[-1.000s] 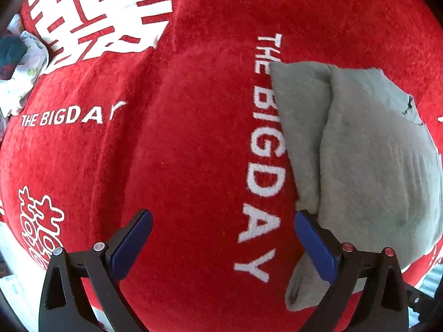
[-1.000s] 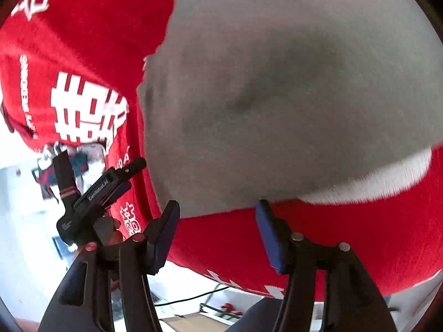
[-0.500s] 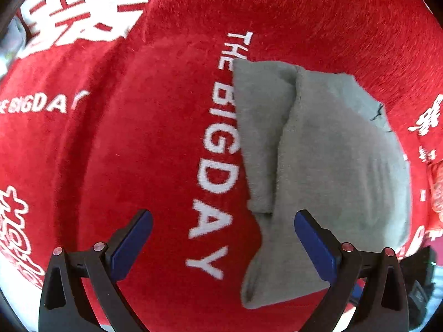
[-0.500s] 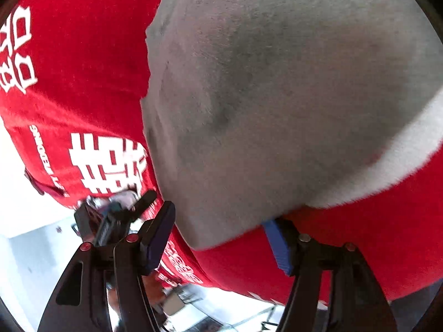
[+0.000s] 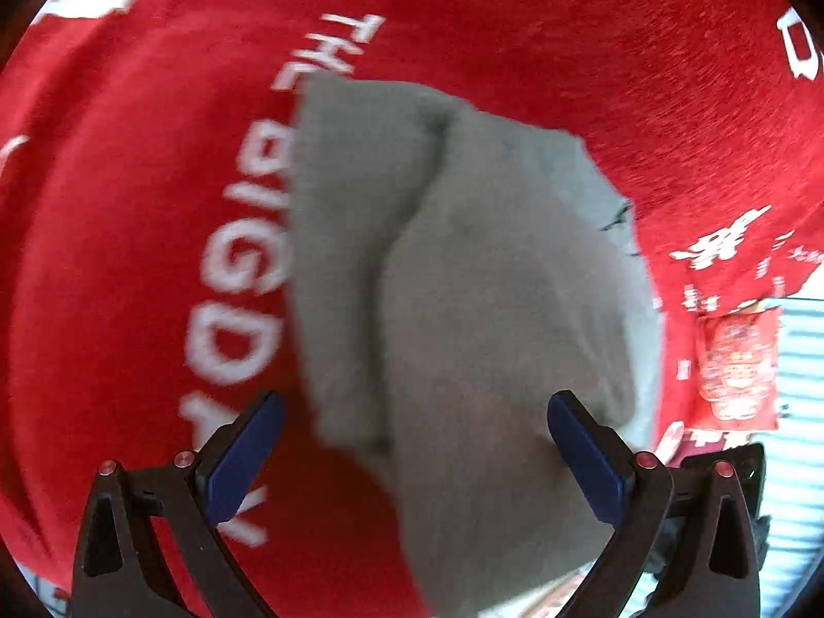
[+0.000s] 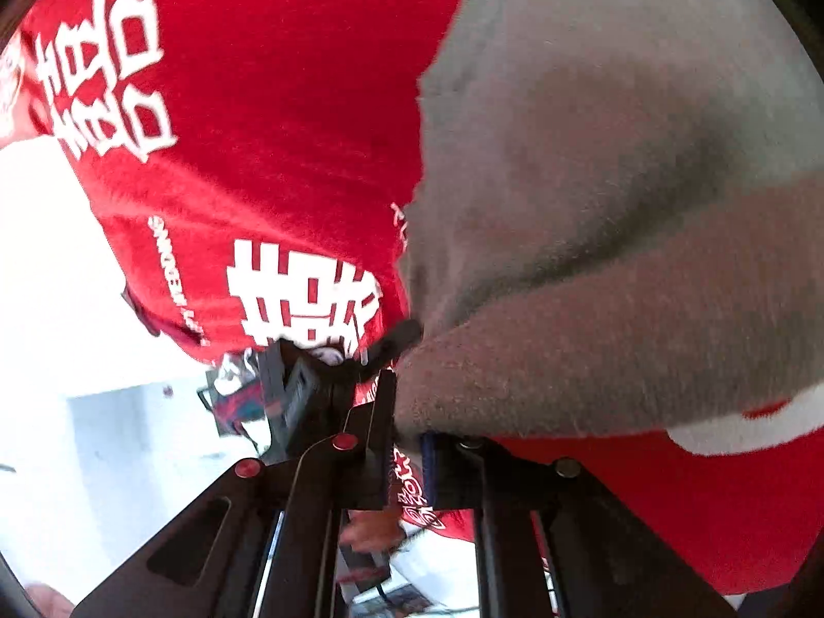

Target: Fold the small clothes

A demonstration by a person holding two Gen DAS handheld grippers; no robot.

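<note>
Red cloth (image 5: 515, 41) with white letters covers the table, and the grey garment (image 5: 489, 283) lies on it, partly folded, one layer over another. On the left side, my left gripper (image 5: 412, 443) hangs over the near part of the garment with its jaws wide open; the blue pads (image 5: 242, 458) stand on both sides of the fabric and do not press it. On the right side, my right gripper (image 6: 407, 438) has its jaws closed almost completely, and the near edge of the grey garment (image 6: 592, 206) is pinched between them. This edge bunches at the pinch, above the red cloth (image 6: 283, 129).
</note>
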